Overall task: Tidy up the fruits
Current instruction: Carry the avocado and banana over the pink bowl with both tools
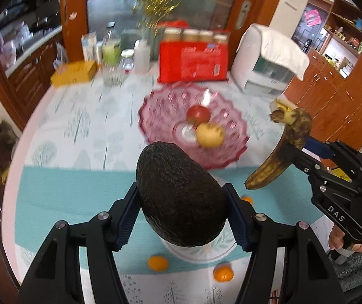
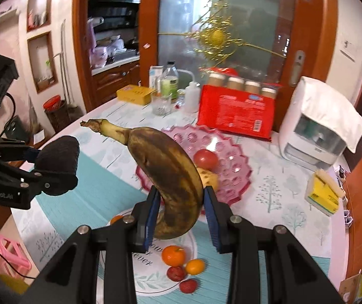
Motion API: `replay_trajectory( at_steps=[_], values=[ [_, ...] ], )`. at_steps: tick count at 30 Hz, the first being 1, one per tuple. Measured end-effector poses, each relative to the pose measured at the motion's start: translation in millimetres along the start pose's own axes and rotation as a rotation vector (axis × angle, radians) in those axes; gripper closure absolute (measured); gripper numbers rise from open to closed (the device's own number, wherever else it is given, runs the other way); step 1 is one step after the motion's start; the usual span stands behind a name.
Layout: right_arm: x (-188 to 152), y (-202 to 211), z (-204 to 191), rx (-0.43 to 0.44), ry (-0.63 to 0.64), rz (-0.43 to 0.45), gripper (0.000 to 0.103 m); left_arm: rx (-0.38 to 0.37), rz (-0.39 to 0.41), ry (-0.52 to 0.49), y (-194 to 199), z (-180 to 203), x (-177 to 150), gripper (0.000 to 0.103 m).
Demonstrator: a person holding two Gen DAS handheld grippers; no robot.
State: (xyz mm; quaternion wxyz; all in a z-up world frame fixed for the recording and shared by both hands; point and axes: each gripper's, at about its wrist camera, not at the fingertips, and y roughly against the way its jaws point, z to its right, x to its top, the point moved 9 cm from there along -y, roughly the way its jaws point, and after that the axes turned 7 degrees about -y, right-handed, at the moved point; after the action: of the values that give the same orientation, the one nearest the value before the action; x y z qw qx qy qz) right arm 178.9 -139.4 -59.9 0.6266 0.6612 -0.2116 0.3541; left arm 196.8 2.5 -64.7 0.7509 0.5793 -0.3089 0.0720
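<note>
While both tools hung above the bench (image 2: 269, 177), each carried one fruit. The left tool (image 1: 182, 217) pinched a dark avocado (image 1: 181, 195) between its blue pads (image 1: 127, 215), the fruit standing up out of the jaws and clear of the bench. The right tool (image 2: 181, 217) was pressed onto a browned banana (image 2: 165, 172), gripping it near its lower end, with the curve arching up and its stem (image 2: 92, 124) pointing to the left in the right wrist view. From the left wrist view the banana (image 1: 279, 152) hung to the right of the avocado, the two well apart, and a hand (image 1: 343, 240) showed on the right tool's grip.

Beyond both tools sat a pink bowl (image 2: 234, 177), with a red fruit (image 2: 205, 159) and a yellow fruit (image 1: 210, 135) lying just beside each other near its middle. Below the tools lay a round white plate (image 2: 153, 276) on a teal mat (image 1: 67, 202). In the right wrist view an orange (image 2: 173, 255) rested on the plate, a second orange (image 2: 195, 266) sat at its rim, and two small red fruits (image 2: 176, 273) lay close by, the nearer one just off the plate. A further orange (image 2: 116, 219) peeked out behind the right tool's left finger.

At the far side of the bench stood a red pack (image 2: 236, 114), bottles (image 2: 169, 83), a yellow box (image 2: 135, 95) and a white appliance (image 2: 317, 136) under a cloth.
</note>
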Motion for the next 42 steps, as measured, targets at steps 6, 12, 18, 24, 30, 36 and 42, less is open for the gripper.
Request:
replay_trajectory(
  at_steps=[6,12,18,24,30,36,42],
  values=[
    [31.0,0.5,25.5,-0.014,-0.041,0.002,0.068,0.045,0.024,-0.034,4.1,-0.6,48.6,0.040],
    [48.5,-32.5,47.4,-0.053,-0.076,-0.041,0.068,0.069,0.004,-0.102,-33.7,-7.7,87.8,0.040],
    [37.4,-80.4,66.4,-0.081,-0.114,-0.135,0.068,0.005,-0.073,-0.133,-106.7,-8.2,96.2,0.040],
    [16.6,-132.0,86.0,-0.095,-0.168,-0.246,0.068,-0.031,-0.172,-0.162,-179.5,-9.1,82.9,0.040],
    [4.9,-173.1,100.2,-0.091,-0.222,-0.329,0.068,-0.053,-0.244,-0.166,-232.8,-13.5,71.7,0.040],
    [0.8,-198.5,114.3,-0.085,-0.305,-0.383,0.071,-0.075,-0.280,-0.166,-263.7,-14.3,65.3,0.040],
    [-7.6,-213.0,118.3,-0.105,-0.332,-0.405,0.071,-0.084,-0.294,-0.164,-280.2,-12.0,63.2,0.040]
  ],
)
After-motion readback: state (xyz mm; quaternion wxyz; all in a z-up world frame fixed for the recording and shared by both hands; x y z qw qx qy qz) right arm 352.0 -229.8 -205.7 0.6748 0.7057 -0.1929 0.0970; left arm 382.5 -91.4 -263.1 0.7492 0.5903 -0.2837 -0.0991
